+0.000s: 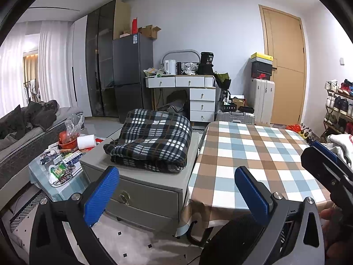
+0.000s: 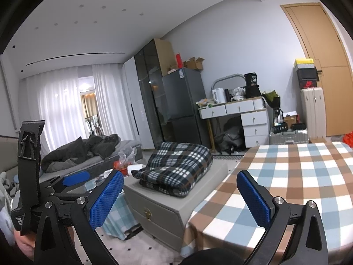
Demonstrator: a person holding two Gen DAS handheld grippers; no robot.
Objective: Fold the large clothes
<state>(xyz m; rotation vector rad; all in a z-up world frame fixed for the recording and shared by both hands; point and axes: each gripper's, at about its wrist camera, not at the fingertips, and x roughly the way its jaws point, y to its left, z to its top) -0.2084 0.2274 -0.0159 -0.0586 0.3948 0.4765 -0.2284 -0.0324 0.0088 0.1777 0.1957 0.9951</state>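
Both grippers, left (image 1: 176,190) and right (image 2: 179,195), fingers spread, grasping nothing. Checked counter (image 1: 253,154) bare ahead. White garment (image 1: 339,143) beyond right edge, right gripper nearer.

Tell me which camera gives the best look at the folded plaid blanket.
The left wrist view. There the plaid blanket sits near centre, large, its folded layers showing on the grey drawer chest. The right wrist view shows the same blanket smaller and at a slant, though whole.
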